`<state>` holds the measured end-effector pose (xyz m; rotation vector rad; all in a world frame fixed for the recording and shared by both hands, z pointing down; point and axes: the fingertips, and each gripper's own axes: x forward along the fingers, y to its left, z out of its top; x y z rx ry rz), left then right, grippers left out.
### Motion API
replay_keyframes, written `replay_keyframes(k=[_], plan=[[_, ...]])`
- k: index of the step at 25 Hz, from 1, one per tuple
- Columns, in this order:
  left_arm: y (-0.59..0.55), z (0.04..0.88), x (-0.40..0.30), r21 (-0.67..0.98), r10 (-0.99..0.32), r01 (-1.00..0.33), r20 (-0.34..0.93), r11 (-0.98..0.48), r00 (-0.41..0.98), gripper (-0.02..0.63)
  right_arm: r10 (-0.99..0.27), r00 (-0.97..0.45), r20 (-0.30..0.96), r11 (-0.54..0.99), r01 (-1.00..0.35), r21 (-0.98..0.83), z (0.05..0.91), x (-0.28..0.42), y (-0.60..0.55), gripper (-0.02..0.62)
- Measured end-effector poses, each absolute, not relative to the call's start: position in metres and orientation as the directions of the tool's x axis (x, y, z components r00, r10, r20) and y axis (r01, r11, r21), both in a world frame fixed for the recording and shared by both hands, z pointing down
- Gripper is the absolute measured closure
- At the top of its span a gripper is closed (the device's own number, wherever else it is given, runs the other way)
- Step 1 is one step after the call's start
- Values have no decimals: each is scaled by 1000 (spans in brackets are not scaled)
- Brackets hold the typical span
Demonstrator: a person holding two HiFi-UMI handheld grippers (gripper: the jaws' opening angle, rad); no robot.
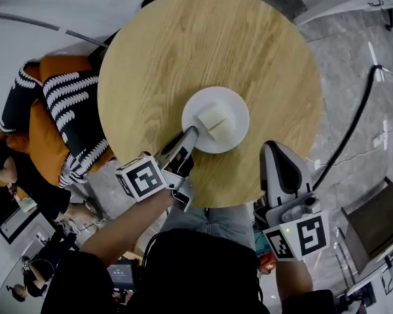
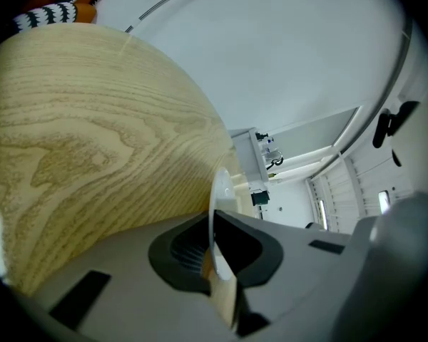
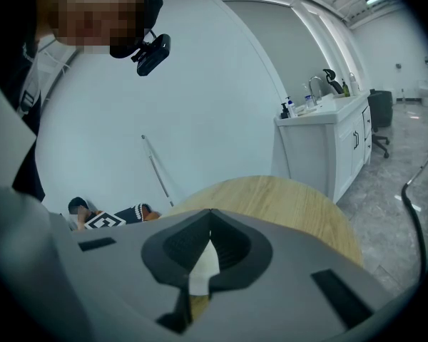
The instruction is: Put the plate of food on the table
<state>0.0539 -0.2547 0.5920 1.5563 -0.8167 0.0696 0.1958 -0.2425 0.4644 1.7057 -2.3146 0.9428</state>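
Note:
A white plate [image 1: 232, 113] with a pale block of food [image 1: 212, 119] lies level on the near half of the round wooden table [image 1: 183, 51]. My left gripper [image 1: 191, 133] reaches in from the near left and is shut on the plate's rim. In the left gripper view that rim [image 2: 220, 191] stands edge-on between the jaws, with the table top [image 2: 78, 141] beside it. My right gripper [image 1: 270, 148] hovers at the table's near right edge, apart from the plate. Its jaws are shut with nothing between them, and the table [image 3: 285, 198] lies beyond them.
A person in orange and black-and-white striped clothes [image 1: 59, 110] sits by the table's left side. A black cable [image 1: 354, 116] runs over the marble floor on the right, near a dark chair [image 1: 373, 221]. A white counter with a sink [image 3: 328, 141] stands far off.

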Motion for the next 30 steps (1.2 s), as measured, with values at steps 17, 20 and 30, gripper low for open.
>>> replay_keyframes(k=[17,20,30], plan=[[-250,602,36,667,-364,-745,689,-19,626,546,-814,-392,429,210,-886,-413,455,174,-240,588],[-248,603,32,640,-351,-766,705,-62,617,534,-814,-392,429,211,-888,-409,454,171,-238,588],[-255,604,35,479,-282,-791,754,-381,593,502,-815,-391,429,224,-893,-390,450,170,-239,588]])
